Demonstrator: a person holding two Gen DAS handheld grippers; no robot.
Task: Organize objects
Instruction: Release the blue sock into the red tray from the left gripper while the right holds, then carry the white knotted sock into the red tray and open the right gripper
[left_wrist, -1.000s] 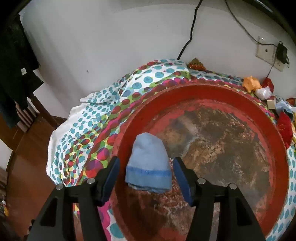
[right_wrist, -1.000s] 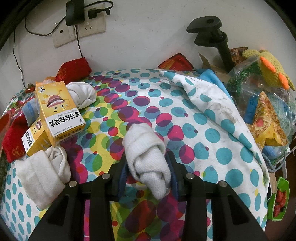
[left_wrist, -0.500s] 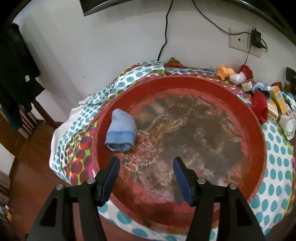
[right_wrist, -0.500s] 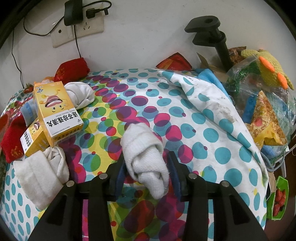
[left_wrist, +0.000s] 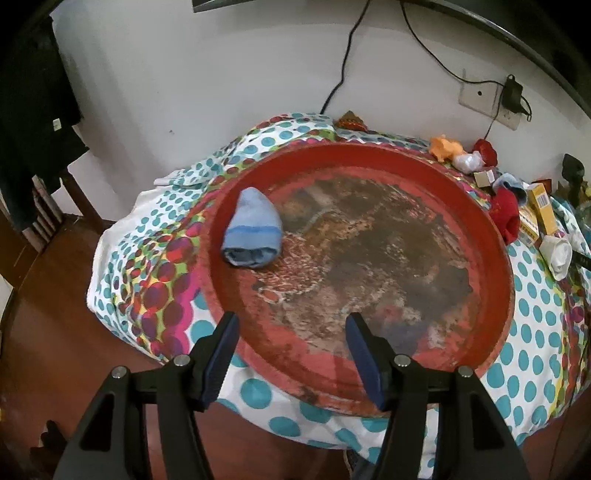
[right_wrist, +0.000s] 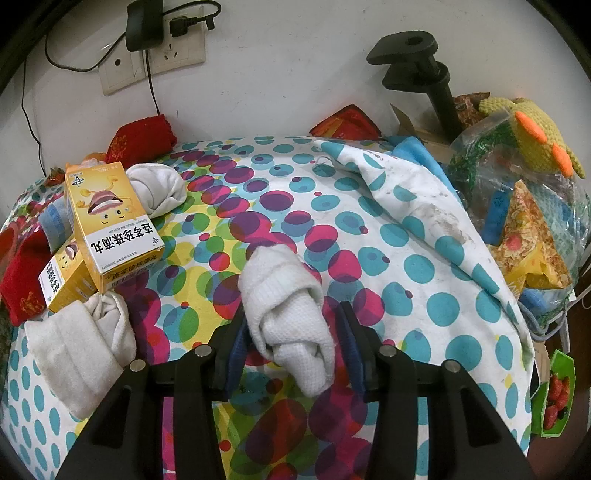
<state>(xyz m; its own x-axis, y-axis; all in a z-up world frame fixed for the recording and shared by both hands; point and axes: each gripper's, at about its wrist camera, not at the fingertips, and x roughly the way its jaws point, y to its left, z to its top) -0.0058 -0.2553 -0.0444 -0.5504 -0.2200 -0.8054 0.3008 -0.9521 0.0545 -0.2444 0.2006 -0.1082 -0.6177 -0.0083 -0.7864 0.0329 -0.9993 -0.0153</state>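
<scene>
A rolled blue sock (left_wrist: 253, 229) lies alone at the left inside the big round red tray (left_wrist: 491, 236) on the dotted cloth. My left gripper (left_wrist: 291, 321) hangs open over the tray's near rim, with nothing between its fingers and well back from the sock. In the right wrist view a rolled white sock (right_wrist: 288, 306) lies on the cloth between the fingers of my right gripper (right_wrist: 291, 314). Its jaws are opening. The left pad sits against the sock and a small gap shows at the right pad.
Two yellow boxes (right_wrist: 110, 221), two more white socks (right_wrist: 159, 188) (right_wrist: 81, 343) and red socks (right_wrist: 140, 138) crowd the left. A black clamp (right_wrist: 424, 70), a knitted toy (right_wrist: 535, 136) and a plastic bag (right_wrist: 517, 206) stand right. The table edge drops to wooden floor (left_wrist: 44, 362).
My left gripper pulled back and up from the blue sock, which stays in the tray. The right jaws widened around the white sock, which settled slightly; the right hand held still.
</scene>
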